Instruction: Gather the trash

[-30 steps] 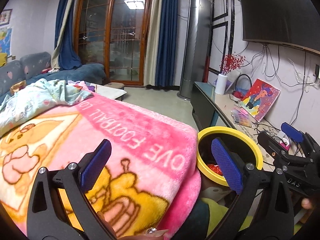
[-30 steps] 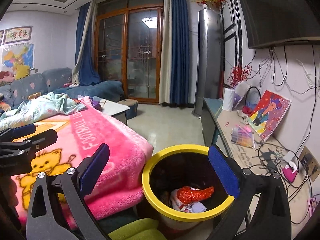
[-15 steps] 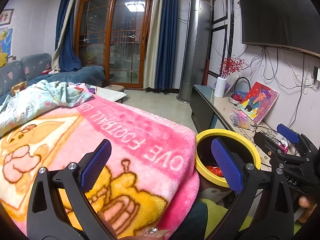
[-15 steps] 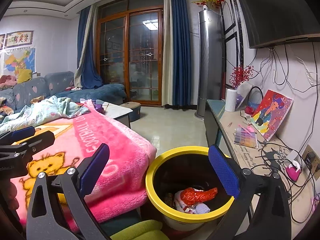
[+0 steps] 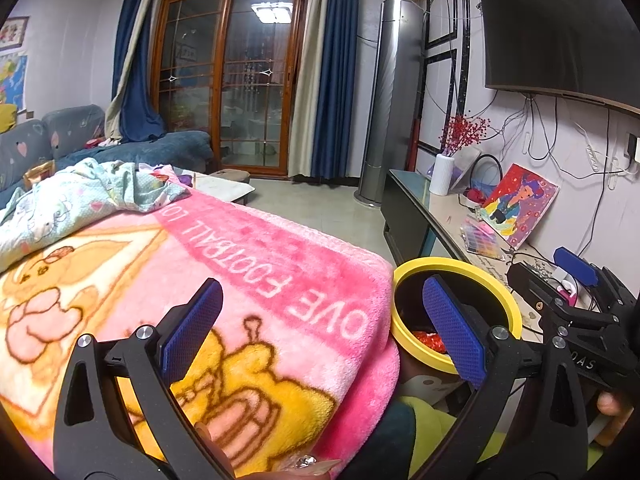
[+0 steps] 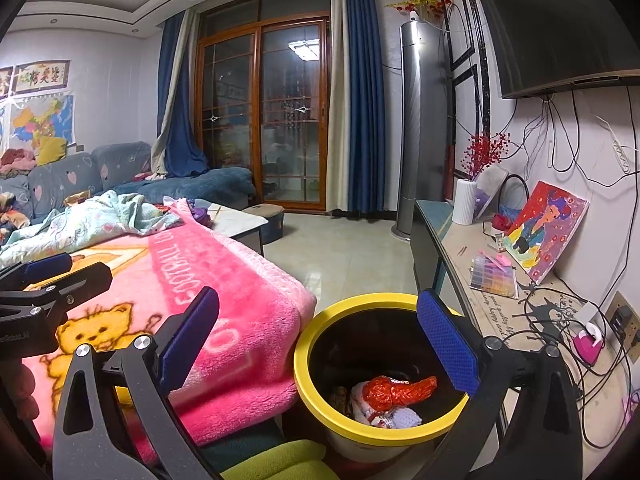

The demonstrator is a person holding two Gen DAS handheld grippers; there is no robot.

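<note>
A yellow-rimmed bin (image 6: 360,428) stands beside the pink blanket; inside lie a crumpled red wrapper (image 6: 396,390) and white scraps (image 6: 396,416). My right gripper (image 6: 318,338) hovers open above the bin's near side, nothing between its blue pads. The left wrist view shows the same bin (image 5: 500,292) at right, with red trash (image 5: 428,338) in it. My left gripper (image 5: 322,326) is open over the blanket's corner, empty. The right gripper (image 5: 572,280) appears at the right edge of the left wrist view, and the left gripper (image 6: 48,280) at the left edge of the right wrist view.
A pink teddy-bear blanket (image 5: 200,280) covers the surface at left, with a pale quilt (image 5: 80,204) bunched behind. A long console (image 6: 500,300) along the right wall holds cables, a painting (image 6: 548,228) and a white vase (image 6: 464,202). Tiled floor (image 6: 352,248) lies ahead.
Both grippers have lifted slightly, so the bin sits a little lower in each view. Jaws stay open and empty.
</note>
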